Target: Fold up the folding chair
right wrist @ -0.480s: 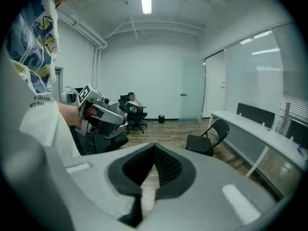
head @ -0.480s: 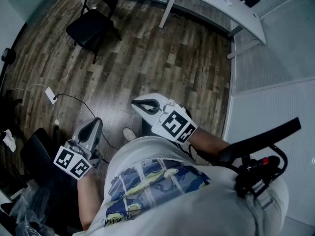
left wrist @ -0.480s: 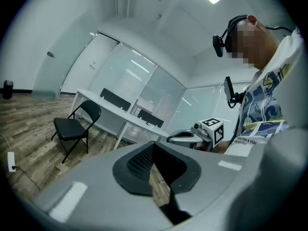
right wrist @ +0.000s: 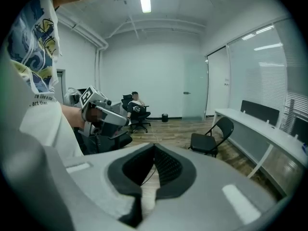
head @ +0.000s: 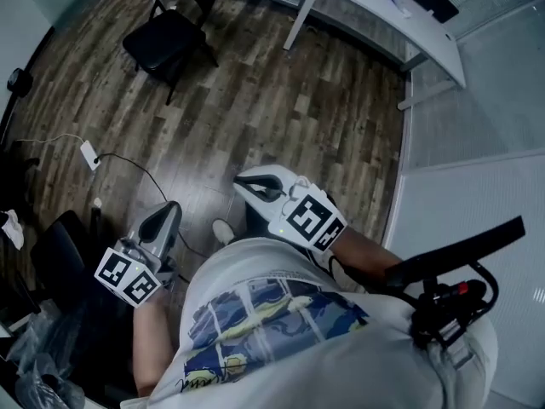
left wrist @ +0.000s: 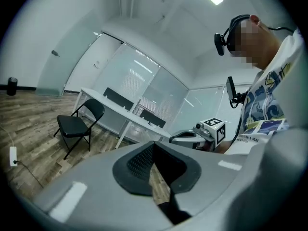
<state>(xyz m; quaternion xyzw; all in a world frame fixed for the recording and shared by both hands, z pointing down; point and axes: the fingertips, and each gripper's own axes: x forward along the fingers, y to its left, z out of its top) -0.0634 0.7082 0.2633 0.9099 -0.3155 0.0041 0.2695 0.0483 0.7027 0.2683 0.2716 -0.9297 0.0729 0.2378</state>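
Note:
A black folding chair (head: 170, 32) stands unfolded on the wood floor at the far left, beside a white desk; the same chair (left wrist: 77, 124) shows at the left of the left gripper view, and this chair (right wrist: 211, 138) shows at the right of the right gripper view. Both grippers hang close to my body, well away from it. My left gripper (head: 168, 212) is shut with nothing between its jaws. My right gripper (head: 244, 183) is shut and empty too.
A long white desk (head: 400, 24) runs along the far wall by glass partitions. A power cable with an adapter (head: 89, 154) trails over the floor at left. Black office chairs (right wrist: 137, 117) with a seated person stand farther back. A dark chair (head: 60, 262) sits by my left side.
The view has shifted slightly; both grippers stay near my body, still shut. The folding chair stands as before.

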